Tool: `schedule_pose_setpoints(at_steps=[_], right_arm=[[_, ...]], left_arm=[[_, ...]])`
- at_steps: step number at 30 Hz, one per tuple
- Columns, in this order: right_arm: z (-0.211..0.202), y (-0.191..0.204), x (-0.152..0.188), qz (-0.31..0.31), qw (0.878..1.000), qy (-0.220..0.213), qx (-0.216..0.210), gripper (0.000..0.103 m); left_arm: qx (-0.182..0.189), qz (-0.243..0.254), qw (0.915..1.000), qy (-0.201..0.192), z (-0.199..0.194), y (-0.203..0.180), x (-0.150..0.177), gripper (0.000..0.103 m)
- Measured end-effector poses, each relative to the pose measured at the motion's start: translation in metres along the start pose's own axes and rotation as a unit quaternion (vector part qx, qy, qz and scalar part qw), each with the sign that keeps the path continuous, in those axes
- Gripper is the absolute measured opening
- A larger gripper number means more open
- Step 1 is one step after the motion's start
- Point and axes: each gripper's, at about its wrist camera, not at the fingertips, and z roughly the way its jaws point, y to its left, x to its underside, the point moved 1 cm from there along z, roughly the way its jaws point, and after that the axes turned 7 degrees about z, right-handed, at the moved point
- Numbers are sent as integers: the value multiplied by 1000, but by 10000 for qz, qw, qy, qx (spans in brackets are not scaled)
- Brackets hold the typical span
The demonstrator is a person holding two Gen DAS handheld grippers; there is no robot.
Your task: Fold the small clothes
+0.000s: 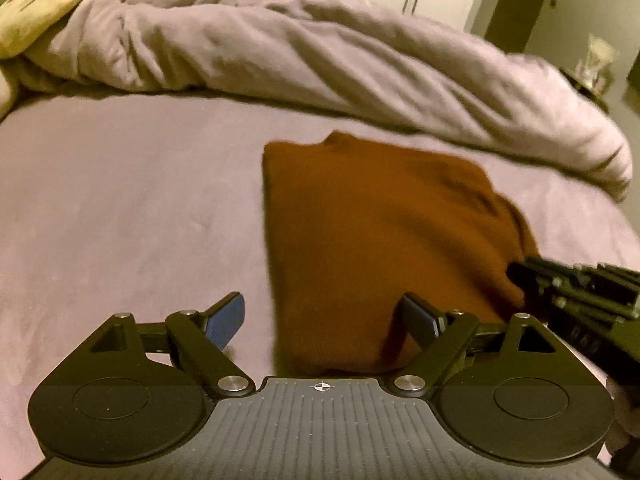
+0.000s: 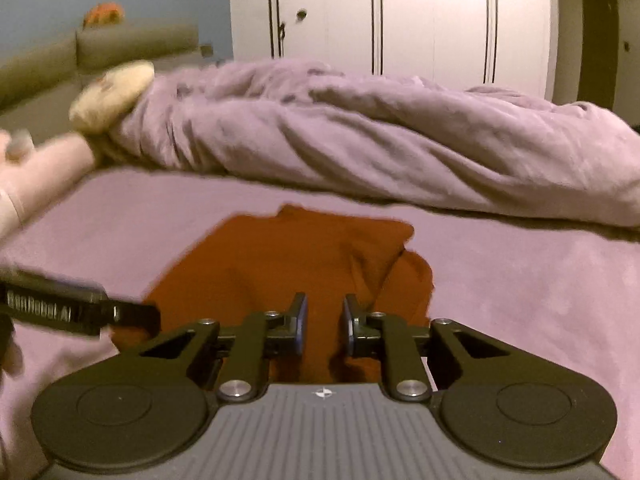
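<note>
The rust-brown garment [image 1: 380, 240] lies partly folded on the bed sheet [image 1: 120, 200], centre of the left wrist view and lower centre of the right wrist view. A loose flap bunches at its right edge.

Judgement: a soft, light knit. It will drape and slump, will not hold a crease unaided, and is not fragile. It is best pinched at a doubled edge or corner, both layers together.

The left claw [image 1: 324, 322] stands wide apart over the near edge, nothing between its pads. The right claw [image 2: 325, 322] is nearly together with a narrow gap, gripping nothing visible.

Writing: white lettering on the other tool's body [image 2: 40, 306], lower left of the right wrist view, too blurred to read reliably.

A crumpled lilac duvet [image 1: 320, 60] lies beyond, and white wardrobe doors [image 2: 400, 20] stand behind.
</note>
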Motion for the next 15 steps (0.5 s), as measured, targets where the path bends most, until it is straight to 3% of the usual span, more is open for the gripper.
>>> schedule_pose_setpoints(at_steps=[3,5,9,15], right_arm=[[18,-11,20,-113,9982,469,360,17],[19,-18,26,-66,9986,424,311,17],[25,-18,23,-7,9983,502,297,17],[23,-18,26,-88,9986,413,327,17]], left_arm=[[26,30,9998,217,11,-5,5,92],[-122,126,9991,393,21,-11,10,97],[-264,47,9984,499,24,-13,11,98],[-567,382,9961,550,5,-23,15,97]])
